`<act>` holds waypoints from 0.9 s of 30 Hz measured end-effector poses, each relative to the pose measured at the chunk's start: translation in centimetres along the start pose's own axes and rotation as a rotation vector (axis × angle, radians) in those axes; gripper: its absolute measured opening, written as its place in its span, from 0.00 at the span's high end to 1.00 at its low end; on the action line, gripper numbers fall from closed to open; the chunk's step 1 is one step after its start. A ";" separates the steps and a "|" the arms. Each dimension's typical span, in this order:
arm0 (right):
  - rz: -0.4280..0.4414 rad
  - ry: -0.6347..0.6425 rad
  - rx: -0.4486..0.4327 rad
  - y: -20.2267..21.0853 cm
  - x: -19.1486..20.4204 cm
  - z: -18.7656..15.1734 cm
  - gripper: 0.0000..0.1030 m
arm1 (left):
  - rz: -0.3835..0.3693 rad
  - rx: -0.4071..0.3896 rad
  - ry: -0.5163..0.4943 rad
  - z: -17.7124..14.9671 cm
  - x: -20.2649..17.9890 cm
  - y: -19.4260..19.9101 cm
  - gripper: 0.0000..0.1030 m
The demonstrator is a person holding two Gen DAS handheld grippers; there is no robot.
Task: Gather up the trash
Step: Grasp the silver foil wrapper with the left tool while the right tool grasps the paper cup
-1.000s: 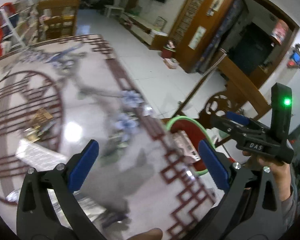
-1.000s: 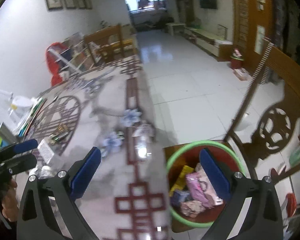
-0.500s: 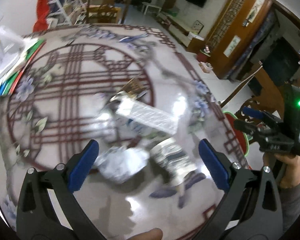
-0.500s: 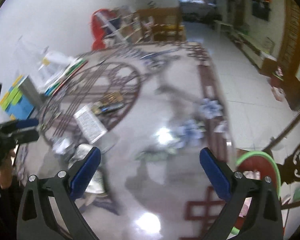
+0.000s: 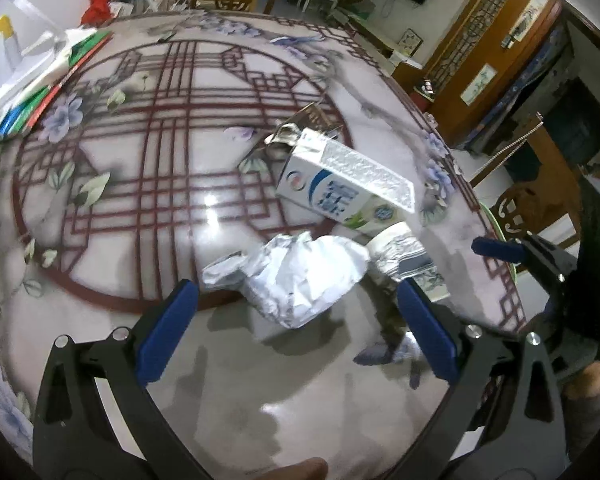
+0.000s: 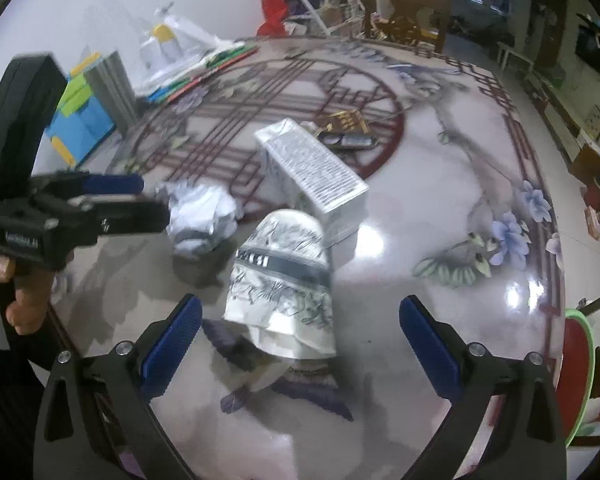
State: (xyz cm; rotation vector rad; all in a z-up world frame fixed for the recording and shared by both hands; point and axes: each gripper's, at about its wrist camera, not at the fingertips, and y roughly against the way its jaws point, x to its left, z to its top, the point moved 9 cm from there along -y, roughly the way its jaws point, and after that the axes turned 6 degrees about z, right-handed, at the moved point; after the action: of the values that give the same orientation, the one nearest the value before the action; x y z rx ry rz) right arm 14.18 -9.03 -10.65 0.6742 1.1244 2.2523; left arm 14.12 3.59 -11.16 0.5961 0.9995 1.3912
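Observation:
A crumpled white paper wad point(image 5: 300, 276) point(image 6: 200, 216) lies on the patterned round table point(image 5: 100, 344), just ahead of my open left gripper point(image 5: 296, 332). Beside it lies a squashed paper cup with grey print point(image 6: 284, 284) point(image 5: 400, 252), straight in front of my open right gripper point(image 6: 300, 336). A white and blue milk carton point(image 5: 344, 180) point(image 6: 312, 172) lies on its side behind both. Farther back sits a small gold-and-dark wrapper point(image 6: 344, 132) point(image 5: 312, 120). Nothing is between either pair of fingers. The green-rimmed bin point(image 6: 580, 376) shows at the table's right edge.
Coloured folders and a white bottle with a yellow cap point(image 5: 8, 44) sit at the table's far left, next to a blue and green box point(image 6: 80, 120). Wooden chairs and cabinets stand beyond the table. A hand point(image 6: 16, 292) holds the left gripper.
Both grippers swung from the bin side of the table back toward its middle. The trash pile now sits close in front of both, and the bin has slid to the right edge.

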 end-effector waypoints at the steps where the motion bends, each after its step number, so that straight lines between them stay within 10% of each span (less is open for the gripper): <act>1: -0.008 0.005 0.002 -0.2 0.0 0.0 0.07 | 0.001 0.002 0.010 -0.2 0.2 -0.2 0.05; 27: -0.011 0.026 0.037 -3.9 1.3 0.3 0.11 | 0.034 0.022 -0.044 -0.2 0.1 -3.3 0.08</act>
State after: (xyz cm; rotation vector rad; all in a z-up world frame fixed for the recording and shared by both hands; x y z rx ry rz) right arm 14.30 -6.03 -13.43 0.6540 1.1818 2.2420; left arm 15.65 3.18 -14.09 0.6600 0.9745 1.3933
